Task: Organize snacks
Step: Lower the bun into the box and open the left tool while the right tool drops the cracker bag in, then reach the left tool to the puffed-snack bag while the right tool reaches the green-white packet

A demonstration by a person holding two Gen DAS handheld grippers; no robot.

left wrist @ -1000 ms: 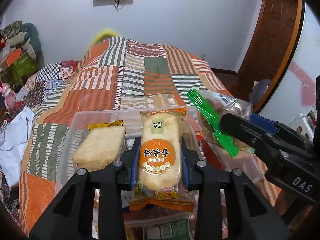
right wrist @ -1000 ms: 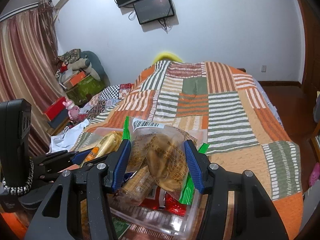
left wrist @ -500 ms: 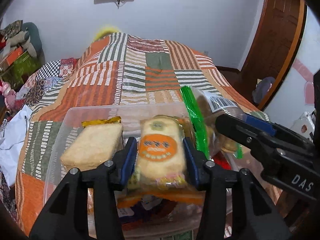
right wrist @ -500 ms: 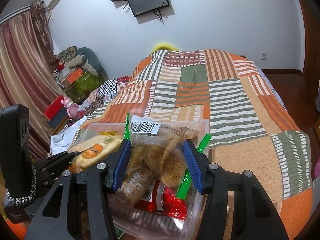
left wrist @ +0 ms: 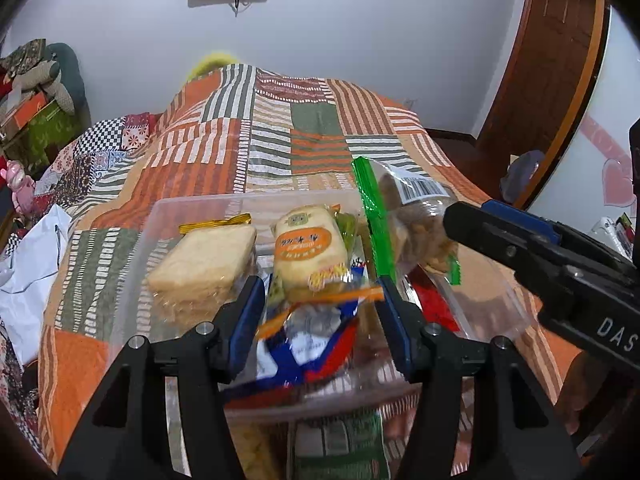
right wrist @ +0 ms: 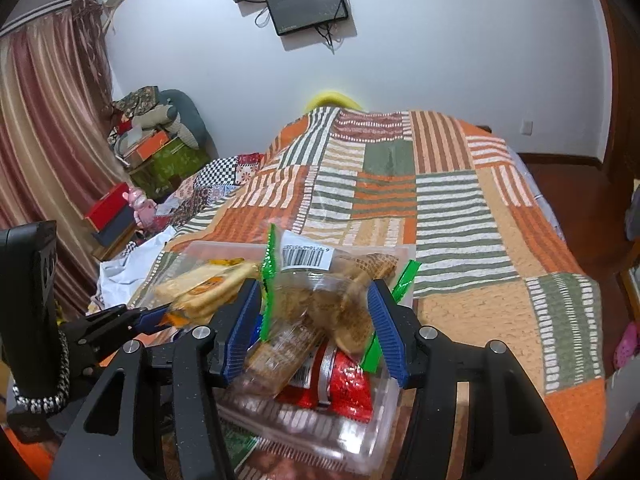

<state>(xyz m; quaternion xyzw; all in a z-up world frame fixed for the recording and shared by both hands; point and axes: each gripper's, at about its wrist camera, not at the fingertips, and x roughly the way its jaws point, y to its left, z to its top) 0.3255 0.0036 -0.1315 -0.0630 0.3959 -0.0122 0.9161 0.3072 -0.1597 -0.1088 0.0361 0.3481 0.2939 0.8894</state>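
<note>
A clear plastic bin (left wrist: pixel 192 208) sits on the patchwork bed and holds snacks. My left gripper (left wrist: pixel 322 300) is open just behind the orange-label rice cracker pack (left wrist: pixel 308 252), which lies in the bin beside a pale square cake pack (left wrist: pixel 204 256). My right gripper (right wrist: pixel 316 320) is shut on a clear green-edged bag of brown biscuits (right wrist: pixel 320 300) and holds it over the bin's right side, above a red packet (right wrist: pixel 340 380). The bag also shows in the left wrist view (left wrist: pixel 404 216), with the right gripper's fingers (left wrist: pixel 520 248) behind it.
The bin (right wrist: pixel 360 448) stands near the bed's front edge. More packets (left wrist: pixel 340 448) lie in front of and under it. A white cloth (left wrist: pixel 24 280) lies at the left. Boxes and soft toys (right wrist: pixel 156 140) are stacked by the curtain. A wooden door (left wrist: pixel 552 80) stands right.
My left gripper lowered the rice cracker pack into the bin, opened and drew back. My right gripper brought the biscuit bag lower over the bin's right side.
</note>
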